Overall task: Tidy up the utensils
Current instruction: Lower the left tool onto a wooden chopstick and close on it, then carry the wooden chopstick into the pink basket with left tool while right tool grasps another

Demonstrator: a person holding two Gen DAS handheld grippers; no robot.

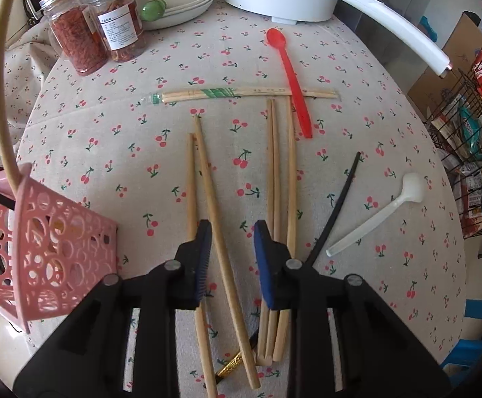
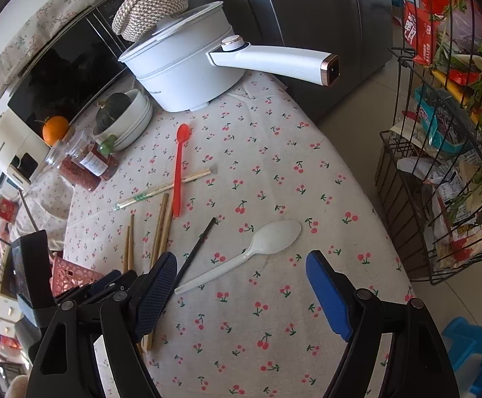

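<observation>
Several bare wooden chopsticks [image 1: 276, 182] lie lengthwise on the cherry-print tablecloth [image 1: 124, 172]. My left gripper [image 1: 231, 232] hangs low over them with its jaws narrow. One wooden chopstick [image 1: 207, 179] runs between the blue pads, and neither pad presses on it. A black chopstick [image 1: 337, 205] with a gold end lies to the right, beside a white plastic spoon [image 1: 377, 212]. A red spoon [image 1: 292, 83] crosses a wrapped chopstick pair [image 1: 241, 94] farther back. A pink perforated basket [image 1: 41, 248] stands at the left. My right gripper [image 2: 241, 258] is wide open just above the white spoon [image 2: 261, 248].
At the back stand a white electric pot [image 2: 181, 66] with a long handle, two spice jars [image 1: 91, 36] and stacked bowls [image 1: 181, 3] holding a squash. A wire rack [image 2: 440, 165] of groceries and a blue stool [image 2: 473, 348] are beyond the table's right edge.
</observation>
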